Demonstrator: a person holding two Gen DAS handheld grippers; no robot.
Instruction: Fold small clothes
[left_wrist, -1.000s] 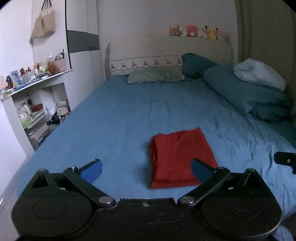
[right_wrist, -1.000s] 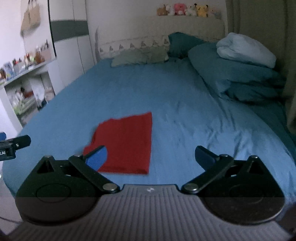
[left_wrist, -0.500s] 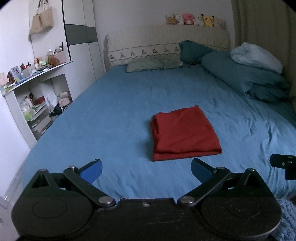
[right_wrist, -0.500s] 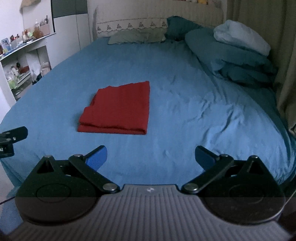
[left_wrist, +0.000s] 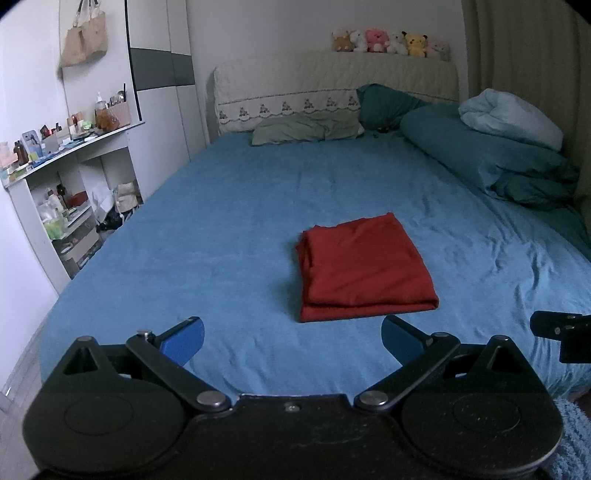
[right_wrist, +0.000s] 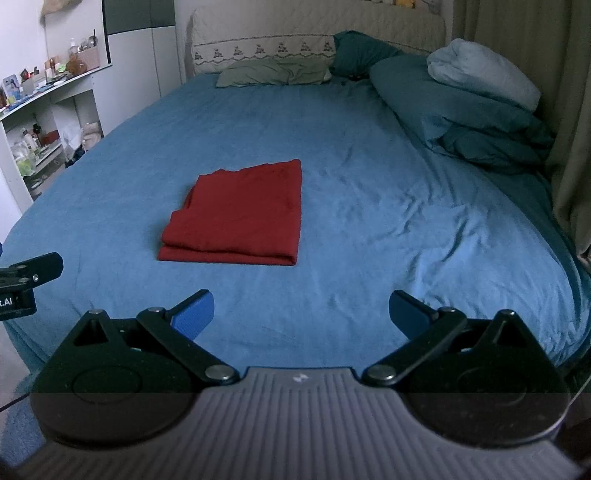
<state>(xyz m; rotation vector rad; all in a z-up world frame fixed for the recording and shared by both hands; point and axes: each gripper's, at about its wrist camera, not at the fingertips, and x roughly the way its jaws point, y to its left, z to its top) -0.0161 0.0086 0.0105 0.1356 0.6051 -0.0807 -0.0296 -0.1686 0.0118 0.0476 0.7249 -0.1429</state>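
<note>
A red garment (left_wrist: 364, 266) lies folded into a neat rectangle on the blue bed sheet (left_wrist: 236, 229); it also shows in the right wrist view (right_wrist: 240, 216). My left gripper (left_wrist: 291, 341) is open and empty, held back from the garment near the bed's foot edge. My right gripper (right_wrist: 301, 312) is open and empty, also back from the garment, which lies ahead and to its left. Part of each gripper shows at the edge of the other's view.
Teal pillows and a folded duvet (left_wrist: 491, 151) are piled at the right of the bed. A headboard with plush toys (left_wrist: 388, 40) is at the far end. White shelves with clutter (left_wrist: 55, 177) stand left of the bed. A curtain (right_wrist: 569, 110) hangs on the right.
Both grippers have pulled back from the folded garment toward the foot of the bed, so it lies farther ahead. Both stay open and empty.
</note>
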